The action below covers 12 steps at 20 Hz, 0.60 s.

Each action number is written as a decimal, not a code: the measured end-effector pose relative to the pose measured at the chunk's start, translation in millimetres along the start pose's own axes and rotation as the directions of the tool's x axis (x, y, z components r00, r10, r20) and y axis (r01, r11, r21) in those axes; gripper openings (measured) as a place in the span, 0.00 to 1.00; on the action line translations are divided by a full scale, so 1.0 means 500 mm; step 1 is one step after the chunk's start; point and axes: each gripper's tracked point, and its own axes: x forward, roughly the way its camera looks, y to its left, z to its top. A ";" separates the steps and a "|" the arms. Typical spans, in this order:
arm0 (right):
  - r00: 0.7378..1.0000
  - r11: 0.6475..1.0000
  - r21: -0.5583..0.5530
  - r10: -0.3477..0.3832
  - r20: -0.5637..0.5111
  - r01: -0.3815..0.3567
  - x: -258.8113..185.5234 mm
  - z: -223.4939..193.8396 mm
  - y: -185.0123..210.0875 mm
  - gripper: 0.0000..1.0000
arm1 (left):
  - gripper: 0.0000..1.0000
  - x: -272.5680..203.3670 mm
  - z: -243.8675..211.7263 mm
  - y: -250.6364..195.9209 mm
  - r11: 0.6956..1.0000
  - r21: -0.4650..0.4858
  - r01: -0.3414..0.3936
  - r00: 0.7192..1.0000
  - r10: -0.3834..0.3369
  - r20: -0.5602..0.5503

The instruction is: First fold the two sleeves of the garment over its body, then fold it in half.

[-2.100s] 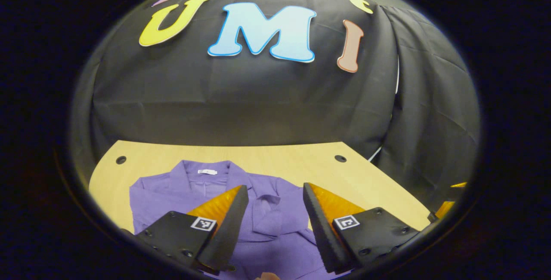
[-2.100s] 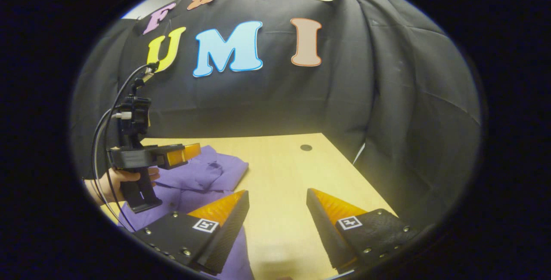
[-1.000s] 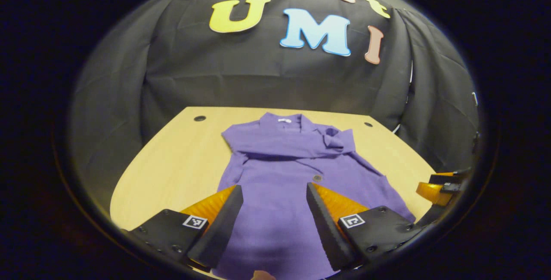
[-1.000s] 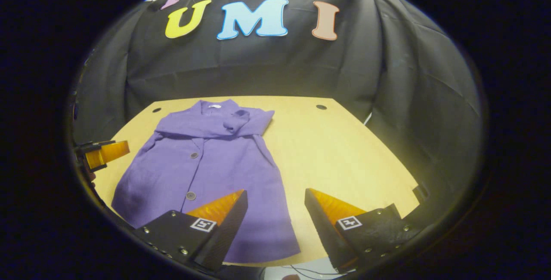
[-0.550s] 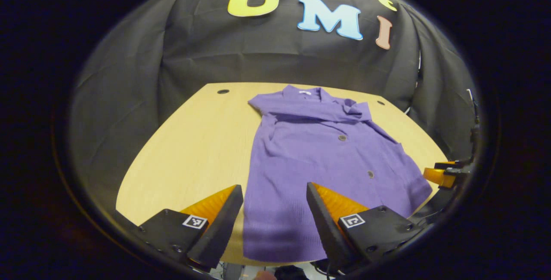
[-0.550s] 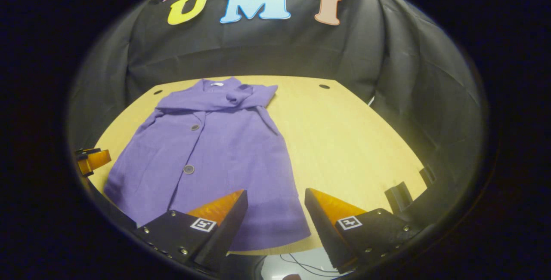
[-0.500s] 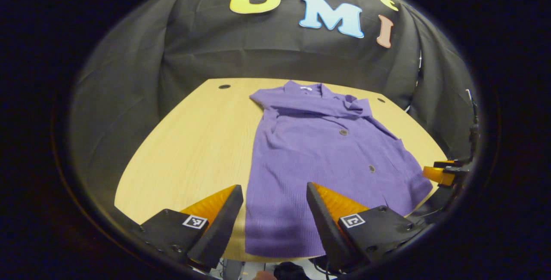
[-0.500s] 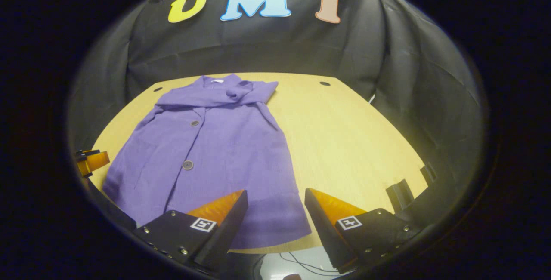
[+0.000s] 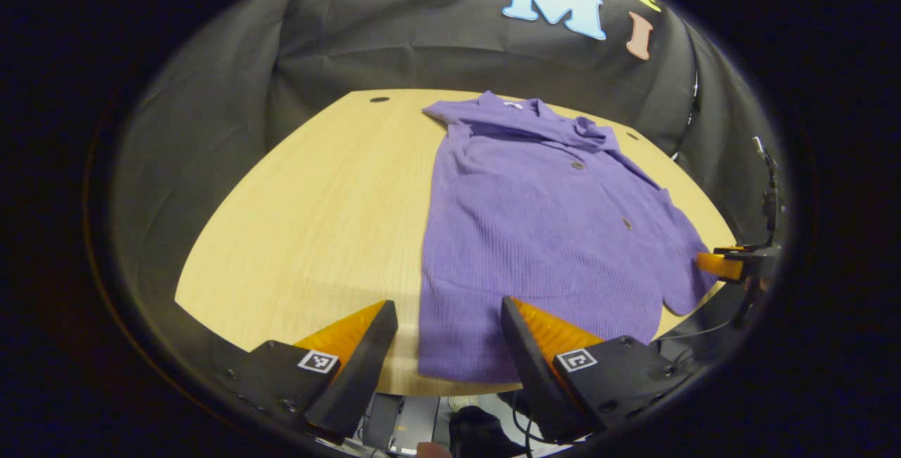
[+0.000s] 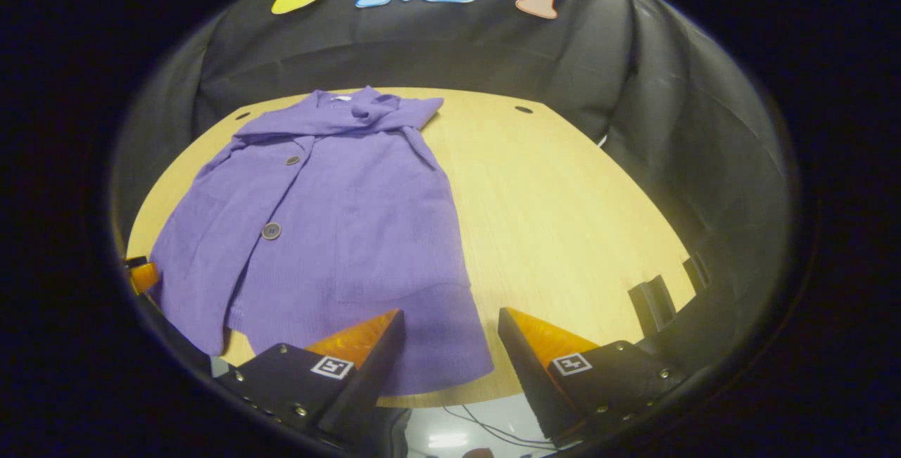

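I am holding both tongs released and empty, above the near edge of the wooden table (image 9: 295,219). Ahead of the left gripper (image 9: 448,328), and a little to its right, lies the purple garment (image 9: 549,226), flat and buttoned, collar at the far end. Its sleeves look already folded across the chest, bunched just below the collar, and its near hem sits just beyond my fingertips. From the right gripper (image 10: 448,338), the garment (image 10: 338,233) lies ahead and to the left.

I judge the half-fold comes next, and here is my worry: the hem corner nearest the right gripper reaches the table edge, so a shallow pinch might catch one layer only. Lifting unevenly could also drag the loose sleeves out of place.
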 end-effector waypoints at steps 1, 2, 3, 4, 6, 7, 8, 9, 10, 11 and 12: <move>1.000 1.000 0.007 0.000 0.001 0.000 0.001 0.000 0.001 0.87 | 0.93 0.001 0.002 -0.007 1.000 0.012 0.004 1.000 -0.004 0.003; 1.000 1.000 0.015 -0.002 0.003 0.002 0.000 0.000 0.001 0.88 | 0.94 0.004 -0.002 -0.011 1.000 0.024 0.000 1.000 0.000 0.003; 1.000 1.000 0.021 0.001 -0.003 -0.001 0.002 -0.006 0.002 0.88 | 0.97 0.004 -0.005 -0.016 0.999 0.034 -0.001 1.000 0.001 0.002; 1.000 1.000 0.029 0.006 -0.015 -0.006 0.003 -0.016 0.004 0.88 | 0.97 0.007 -0.008 -0.025 0.999 0.047 0.000 1.000 0.000 0.000; 1.000 0.997 0.073 0.018 -0.011 -0.017 0.006 -0.021 0.005 0.93 | 0.97 0.012 -0.016 -0.035 0.995 0.096 -0.012 1.000 0.013 -0.007; 0.999 0.994 0.109 0.030 -0.020 -0.028 0.003 -0.027 0.008 0.93 | 1.00 0.012 -0.018 -0.041 0.994 0.109 -0.007 1.000 0.007 -0.002; 0.999 0.987 0.159 0.041 -0.027 -0.037 0.004 -0.029 0.008 0.94 | 0.89 0.012 -0.016 -0.045 0.994 0.108 -0.004 1.000 0.004 -0.006; 0.999 0.980 0.195 0.044 -0.027 -0.038 0.001 -0.029 0.009 0.93 | 0.94 0.016 -0.013 -0.046 0.994 0.106 -0.005 1.000 0.005 -0.003; 0.998 0.981 0.191 0.043 -0.039 -0.035 0.005 -0.032 0.010 0.93 | 0.83 0.017 -0.013 -0.049 0.995 0.103 -0.002 1.000 0.003 -0.006; 0.998 0.984 0.172 0.046 -0.037 -0.039 0.004 -0.030 0.013 0.91 | 0.81 0.020 -0.013 -0.052 0.994 0.112 0.003 1.000 -0.002 -0.006; 0.998 0.987 0.155 0.044 -0.043 -0.036 -0.002 -0.029 0.018 0.93 | 0.75 0.019 -0.015 -0.060 0.992 0.121 0.014 1.000 -0.014 -0.004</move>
